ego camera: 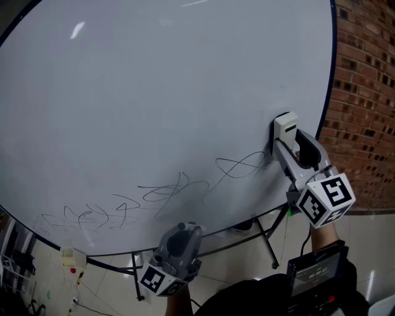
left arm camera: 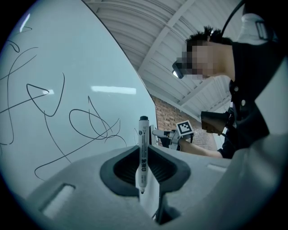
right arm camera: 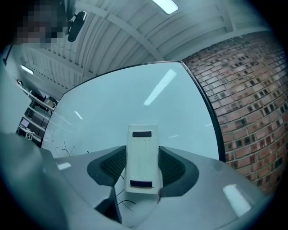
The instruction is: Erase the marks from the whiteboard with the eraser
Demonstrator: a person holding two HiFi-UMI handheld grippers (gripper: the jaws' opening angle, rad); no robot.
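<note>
Bright, even, sharp.
Glare streaks on whiteboard [right arm camera: 135,103] beyond the fingers [right arm camera: 176,167], lamp [right arm camera: 165,5] above them; fisheye bend, dark corners.

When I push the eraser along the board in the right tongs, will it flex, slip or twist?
The eraser looks like a rigid plastic block, so it probably won't flex. Ribbed pads of the right tongs clamp its flat sides, so slip seems unlikely. It juts well past the tongs, so pressure on the whiteboard might pivot it.
</note>
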